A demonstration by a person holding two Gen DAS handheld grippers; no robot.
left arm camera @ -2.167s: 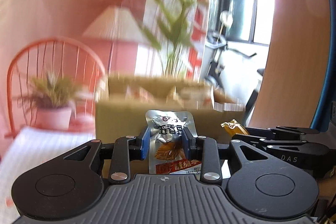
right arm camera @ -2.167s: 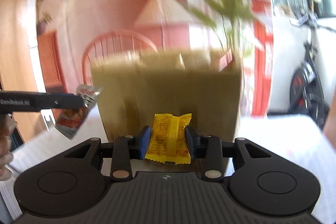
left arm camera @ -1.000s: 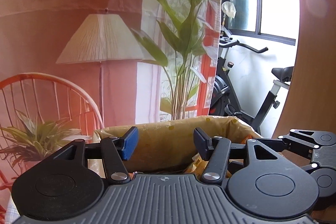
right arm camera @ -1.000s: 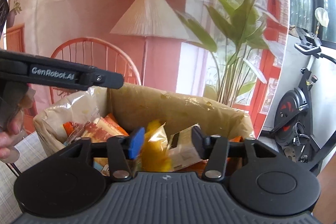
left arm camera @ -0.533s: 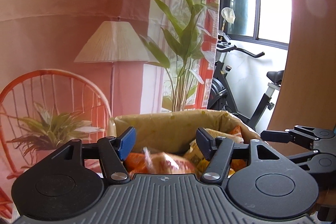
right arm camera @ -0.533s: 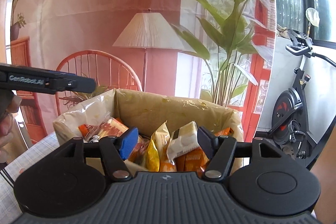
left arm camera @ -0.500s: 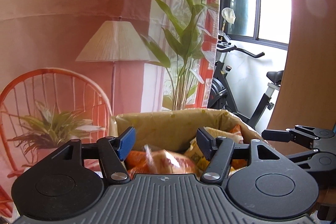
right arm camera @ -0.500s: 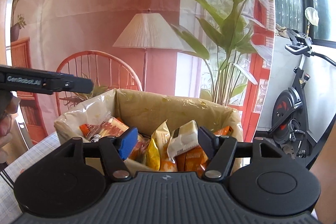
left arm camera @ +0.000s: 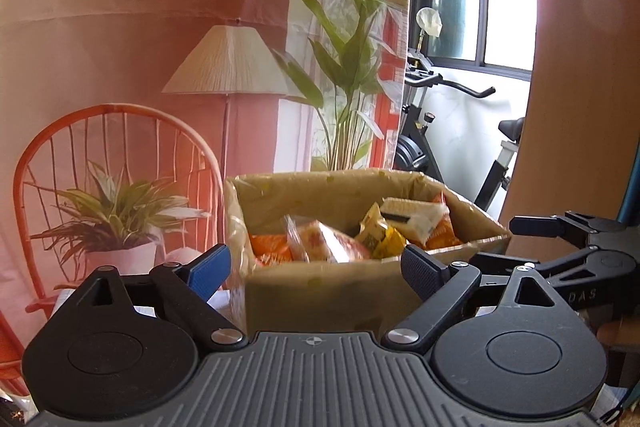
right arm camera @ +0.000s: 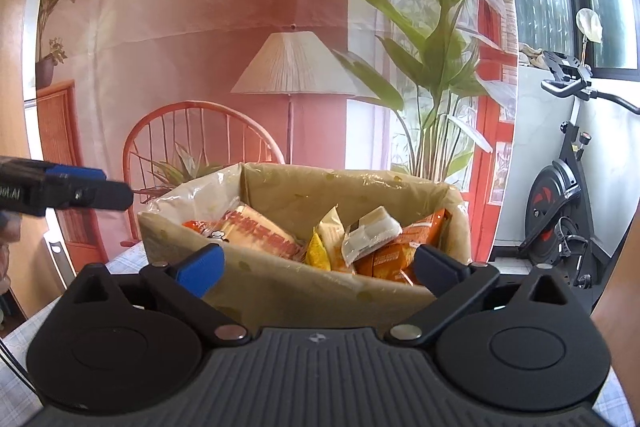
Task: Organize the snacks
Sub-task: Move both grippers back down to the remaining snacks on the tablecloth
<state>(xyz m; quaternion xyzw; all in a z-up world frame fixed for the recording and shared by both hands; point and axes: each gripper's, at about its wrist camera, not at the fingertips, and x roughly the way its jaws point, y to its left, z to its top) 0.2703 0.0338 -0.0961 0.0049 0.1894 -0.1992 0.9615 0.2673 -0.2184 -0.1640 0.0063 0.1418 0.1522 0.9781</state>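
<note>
Both your left gripper (left arm camera: 316, 269) and right gripper (right arm camera: 318, 265) just opened wide, jaws empty, snacks (right arm camera: 348, 239) in the box (right arm camera: 320, 291) just ahead of them, so pushing forward could shove it.

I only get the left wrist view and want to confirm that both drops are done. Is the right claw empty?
Observer: Yes. The right claw is open; its jaws have just been opening, with nothing between them.
Operator: One pack in the box is blurred for me. What is it?
Observer: A pale pack with red print, lying flat at the left of the box.
Operator: What does the box stand on?
Observer: A checked cloth.
</note>
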